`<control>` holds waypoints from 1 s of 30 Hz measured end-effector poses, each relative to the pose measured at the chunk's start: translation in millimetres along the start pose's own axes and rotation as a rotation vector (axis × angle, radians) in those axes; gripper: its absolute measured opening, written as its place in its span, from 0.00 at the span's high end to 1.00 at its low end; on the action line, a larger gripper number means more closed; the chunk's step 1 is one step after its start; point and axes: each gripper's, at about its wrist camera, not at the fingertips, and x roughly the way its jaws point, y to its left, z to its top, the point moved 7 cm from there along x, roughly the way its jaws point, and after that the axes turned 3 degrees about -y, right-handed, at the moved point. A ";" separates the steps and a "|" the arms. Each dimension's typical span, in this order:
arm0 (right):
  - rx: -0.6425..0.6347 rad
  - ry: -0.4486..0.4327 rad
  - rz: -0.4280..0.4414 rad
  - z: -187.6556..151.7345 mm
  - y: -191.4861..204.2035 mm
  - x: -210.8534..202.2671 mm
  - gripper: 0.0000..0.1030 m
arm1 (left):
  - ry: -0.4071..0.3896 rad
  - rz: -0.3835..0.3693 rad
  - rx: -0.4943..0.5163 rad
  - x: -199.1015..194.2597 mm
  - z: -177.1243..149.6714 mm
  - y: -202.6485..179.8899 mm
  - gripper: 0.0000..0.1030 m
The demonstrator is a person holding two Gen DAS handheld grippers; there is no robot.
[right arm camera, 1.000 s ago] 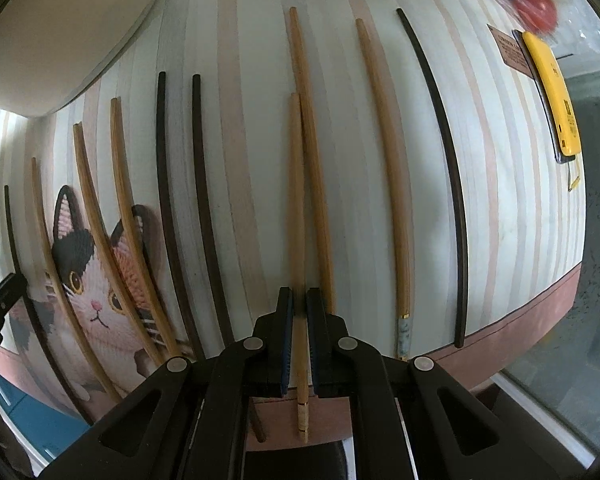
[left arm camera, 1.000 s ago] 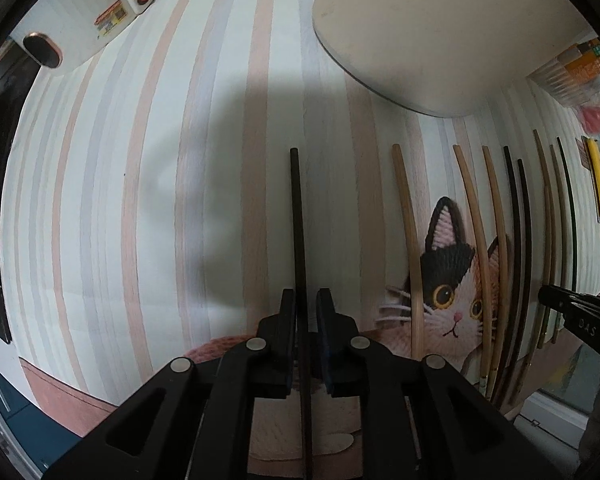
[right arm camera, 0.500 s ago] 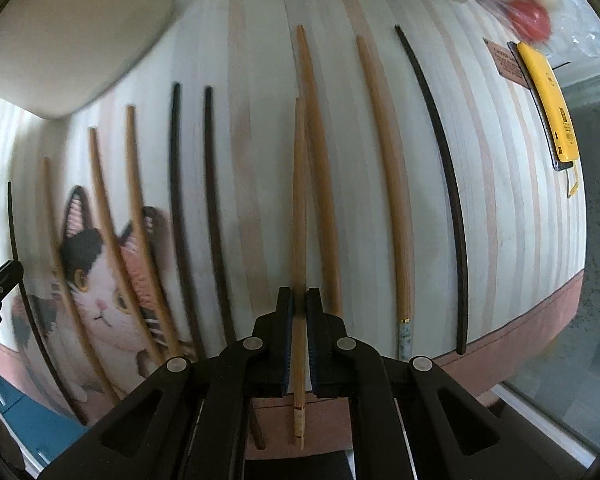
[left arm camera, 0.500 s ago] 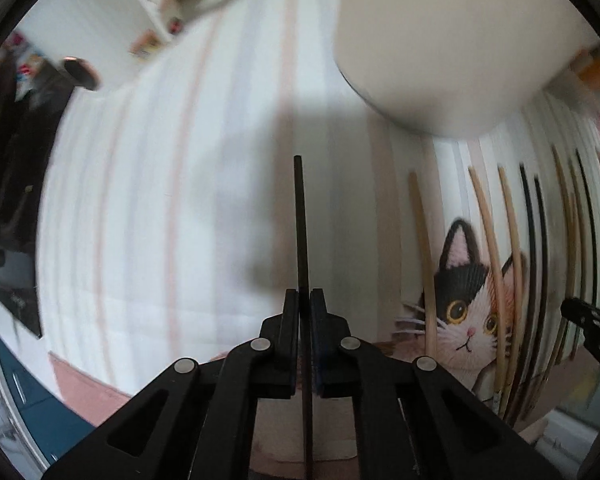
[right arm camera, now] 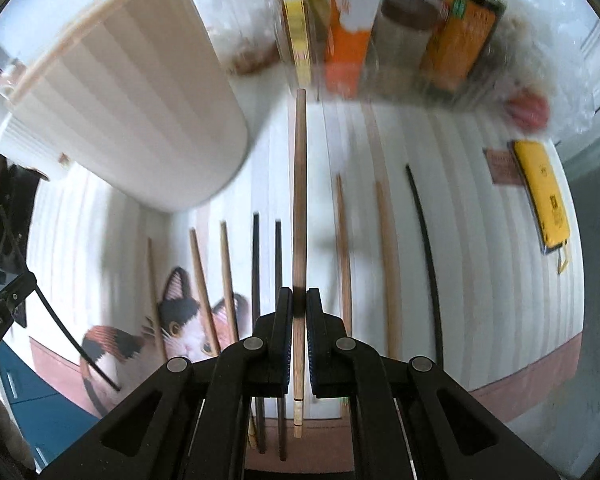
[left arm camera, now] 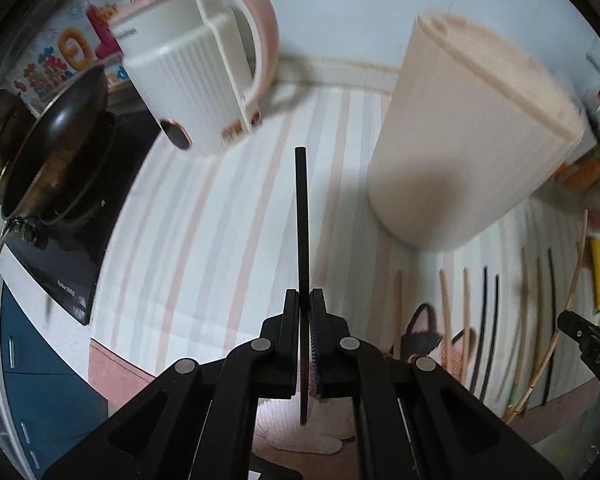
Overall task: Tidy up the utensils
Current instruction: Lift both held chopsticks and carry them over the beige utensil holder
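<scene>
Left gripper (left arm camera: pixel 304 312) clenched on a black chopstick (left arm camera: pixel 301 216), thin and matte, pointing straight ahead, lifted off the mat; right gripper (right arm camera: pixel 299 312) clamped on a wooden chopstick (right arm camera: pixel 299 200), pale brown, grooved near its back end, likewise held above the surface and pointing forward.

Below, a striped placemat (left arm camera: pixel 204 248) in white, pink and grey with a cat print (right arm camera: pixel 180 320) at its near edge; on it a row of loose chopsticks (right arm camera: pixel 386 264), some wooden, some black, lying roughly parallel; a tall cream holder (left arm camera: pixel 460 140) standing on the mat beyond them.

Only in the left wrist view: a white and pink kettle (left arm camera: pixel 204 68), a dark pan (left arm camera: pixel 56 144) on a black cooktop (left arm camera: pixel 72 256), and the right gripper's tip at the right edge. Only in the right wrist view: blurred packets and jars (right arm camera: pixel 380 28) along the back, a yellow flat device (right arm camera: pixel 542 192) at the mat's right side, and the left gripper's tip with its black stick at the left edge.
</scene>
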 end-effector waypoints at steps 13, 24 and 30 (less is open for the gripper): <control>0.028 -0.227 0.088 65.1 11.4 -83.1 0.94 | -0.238 -0.063 -0.040 -96.6 64.3 2.3 0.98; 0.023 -0.401 0.223 151.9 40.4 -169.1 0.94 | -0.429 -0.182 -0.036 -192.6 148.2 -8.5 0.98; 0.030 -0.499 0.261 205.9 55.6 -195.0 0.94 | -0.477 -0.229 -0.011 -209.0 191.0 -30.5 0.98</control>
